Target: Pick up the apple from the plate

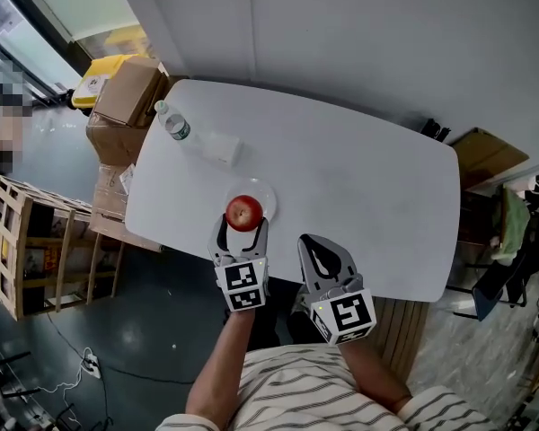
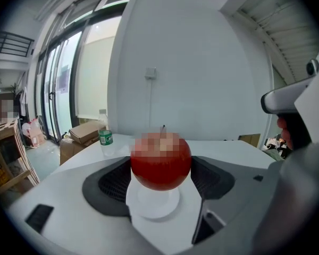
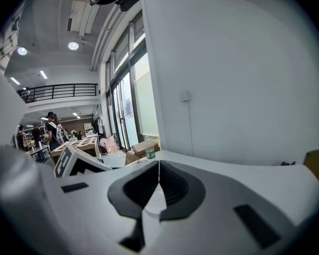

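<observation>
A red apple [image 1: 243, 212] rests on a small white plate [image 1: 263, 192] near the front edge of the white table [image 1: 368, 187]. My left gripper [image 1: 242, 229] reaches onto the plate from the near side, one jaw on each side of the apple. In the left gripper view the apple [image 2: 160, 161] fills the gap and touches both dark pads, with the plate [image 2: 157, 205] just below it. My right gripper [image 1: 318, 251] hovers at the table's front edge to the right of the plate; its tips [image 3: 158, 168] meet with nothing between them.
A water bottle [image 1: 172, 124] and a clear plastic piece [image 1: 221, 147] lie at the table's far left. Cardboard boxes [image 1: 124, 97] and a wooden crate [image 1: 18, 241] stand on the floor to the left. More clutter sits by the table's right end [image 1: 512, 223].
</observation>
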A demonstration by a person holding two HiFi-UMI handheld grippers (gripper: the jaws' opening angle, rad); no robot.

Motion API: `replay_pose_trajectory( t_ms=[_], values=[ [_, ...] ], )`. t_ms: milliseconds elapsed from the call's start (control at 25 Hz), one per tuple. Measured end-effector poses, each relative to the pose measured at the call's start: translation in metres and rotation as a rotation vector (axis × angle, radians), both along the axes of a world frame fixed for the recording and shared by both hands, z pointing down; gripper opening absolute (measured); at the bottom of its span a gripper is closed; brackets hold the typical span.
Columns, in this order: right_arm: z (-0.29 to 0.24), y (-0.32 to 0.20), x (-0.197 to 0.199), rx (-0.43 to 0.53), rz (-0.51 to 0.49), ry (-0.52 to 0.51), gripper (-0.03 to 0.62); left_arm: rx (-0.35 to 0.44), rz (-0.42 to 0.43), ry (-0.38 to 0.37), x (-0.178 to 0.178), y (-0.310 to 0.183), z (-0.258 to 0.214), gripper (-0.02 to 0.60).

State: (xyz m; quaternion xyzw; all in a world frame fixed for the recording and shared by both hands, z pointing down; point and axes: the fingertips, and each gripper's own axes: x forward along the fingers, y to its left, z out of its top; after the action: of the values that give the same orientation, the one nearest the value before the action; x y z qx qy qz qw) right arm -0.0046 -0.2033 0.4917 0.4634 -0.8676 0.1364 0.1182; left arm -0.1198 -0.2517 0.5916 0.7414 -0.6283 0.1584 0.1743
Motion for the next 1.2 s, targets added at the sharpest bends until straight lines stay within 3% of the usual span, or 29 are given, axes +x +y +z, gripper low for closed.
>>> replay_pose_trajectory(
  t_ms=[760, 1200],
  values=[
    [-0.059, 0.006, -0.002, 0.084, -0.029, -0.044, 0.014, 0.176, -0.031, 0.019, 0.009, 0.039, -0.131, 0.36],
    [-0.087, 0.002, -0.012, 0.14, -0.06, -0.061, 0.014, 0.243, -0.062, 0.012, 0.001, 0.05, -0.175, 0.36]
  ],
)
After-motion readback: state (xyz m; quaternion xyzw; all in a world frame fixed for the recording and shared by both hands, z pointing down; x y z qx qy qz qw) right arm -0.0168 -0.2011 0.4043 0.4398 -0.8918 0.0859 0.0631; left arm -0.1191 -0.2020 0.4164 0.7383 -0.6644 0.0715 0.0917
